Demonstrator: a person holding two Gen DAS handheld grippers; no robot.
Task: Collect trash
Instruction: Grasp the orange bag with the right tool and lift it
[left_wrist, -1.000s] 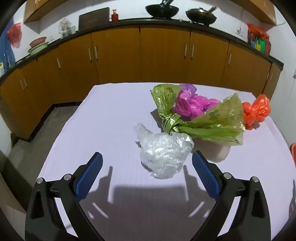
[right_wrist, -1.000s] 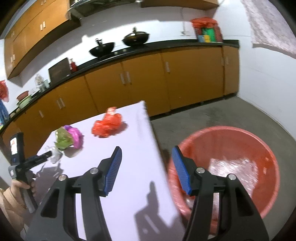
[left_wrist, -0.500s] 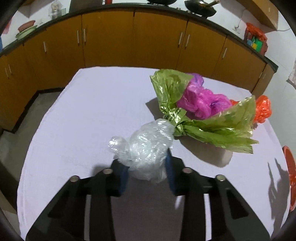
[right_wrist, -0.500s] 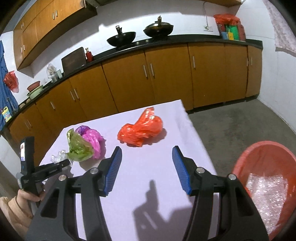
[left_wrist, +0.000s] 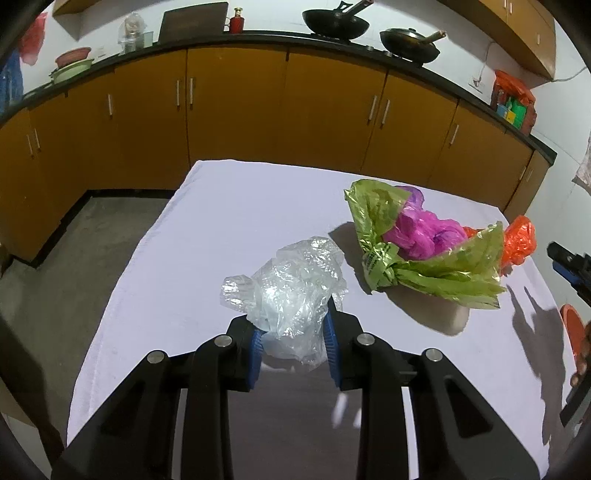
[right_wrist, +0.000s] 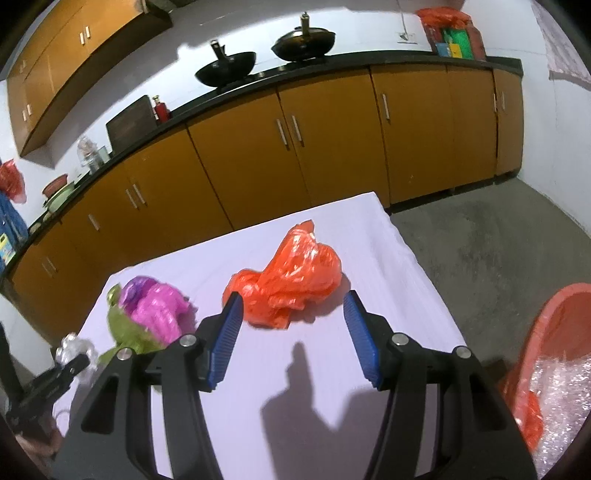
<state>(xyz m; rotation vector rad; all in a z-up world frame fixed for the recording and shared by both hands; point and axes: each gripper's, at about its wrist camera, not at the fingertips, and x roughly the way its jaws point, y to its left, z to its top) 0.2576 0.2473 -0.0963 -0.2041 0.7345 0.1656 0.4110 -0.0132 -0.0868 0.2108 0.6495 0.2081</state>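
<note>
**Left claw on clear bag; right claw short of orange bag**

While the left gripper (left_wrist: 293, 343) pinches the crumpled clear plastic bag (left_wrist: 295, 291) between its blue pads, the right gripper (right_wrist: 291, 336) stands parted and empty, with the orange bag (right_wrist: 291, 280) just ahead. Green bag (left_wrist: 424, 254) and magenta bag (left_wrist: 424, 232) lie bunched together on the white-covered table (left_wrist: 229, 221), between the two. A red tub (right_wrist: 546, 332) stands on the floor beside the table. Print on the green bag is unreadable.

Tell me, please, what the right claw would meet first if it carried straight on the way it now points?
Most likely the orange plastic bag, which lies on the table just beyond the open right claw, roughly centred between its pads. Nothing appears between them, though the depth is hard to judge.
</note>
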